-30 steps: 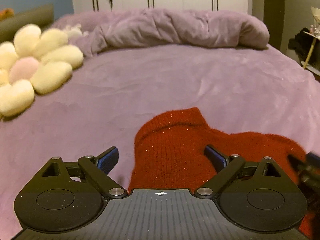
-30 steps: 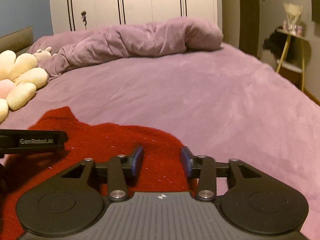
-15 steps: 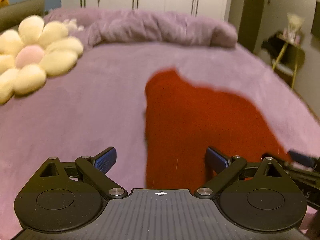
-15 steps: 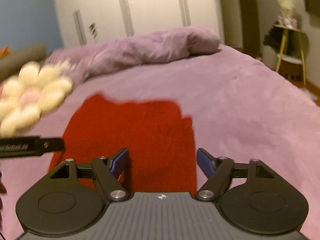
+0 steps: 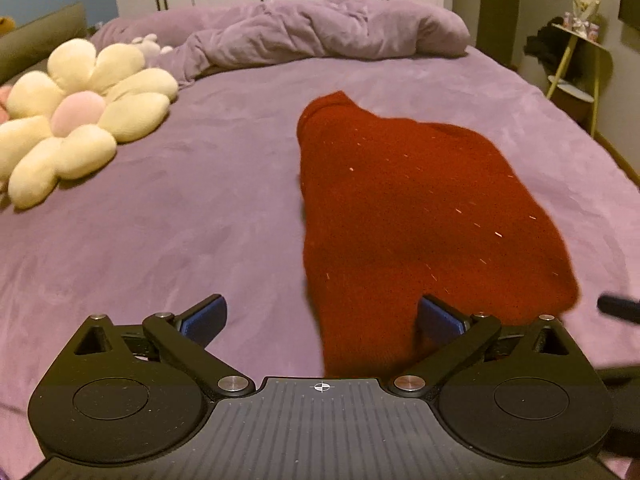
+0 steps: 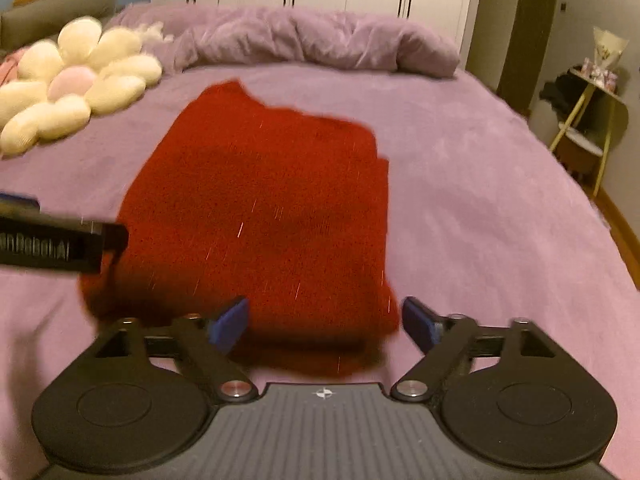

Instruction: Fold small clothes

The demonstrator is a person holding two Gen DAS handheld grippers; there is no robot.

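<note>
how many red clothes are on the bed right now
1. A single red knitted garment lies flat on the purple bed, right of the flower cushion and just ahead of both open grippers. Anything under the rumpled duvet would be hidden.

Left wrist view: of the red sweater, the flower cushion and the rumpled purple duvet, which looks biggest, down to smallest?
1. red sweater, though it lies nearest the camera
2. rumpled purple duvet, farthest back, so likely bigger than it looks
3. flower cushion, partly cut off
</note>
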